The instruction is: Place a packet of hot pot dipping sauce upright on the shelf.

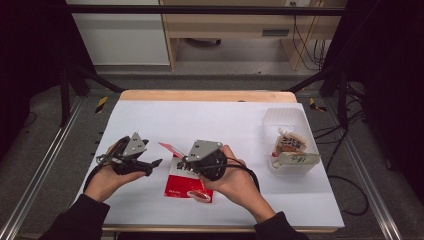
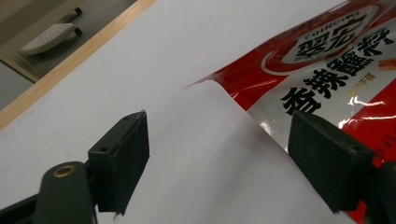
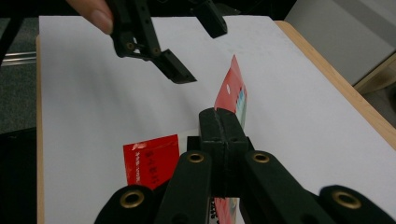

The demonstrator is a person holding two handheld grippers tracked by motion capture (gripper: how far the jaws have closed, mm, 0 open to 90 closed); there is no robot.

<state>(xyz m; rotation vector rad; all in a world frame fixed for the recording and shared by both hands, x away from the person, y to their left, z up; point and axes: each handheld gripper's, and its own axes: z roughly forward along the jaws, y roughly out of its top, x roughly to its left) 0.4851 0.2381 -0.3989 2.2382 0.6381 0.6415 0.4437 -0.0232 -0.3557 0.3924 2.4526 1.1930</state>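
Packet of red and white glossy foil with black printed characters (image 1: 186, 181), lying on the white-covered counter (image 1: 235, 125) and pinched at its upper part by the right gripper (image 1: 192, 161).
In the right gripper view that gripper's black fingers (image 3: 224, 135) are pressed together on the packet, whose red top edge stands up just beyond their tips. The left gripper (image 1: 156, 163) hovers just left of the packet, its fingers (image 2: 122, 158) spread apart with only white counter between them, one finger close beside the packet's edge without touching it. Farther right on the counter, well apart from both hands, sits a clear plastic tub (image 1: 286, 120) holding other small snack packets (image 1: 291, 145).
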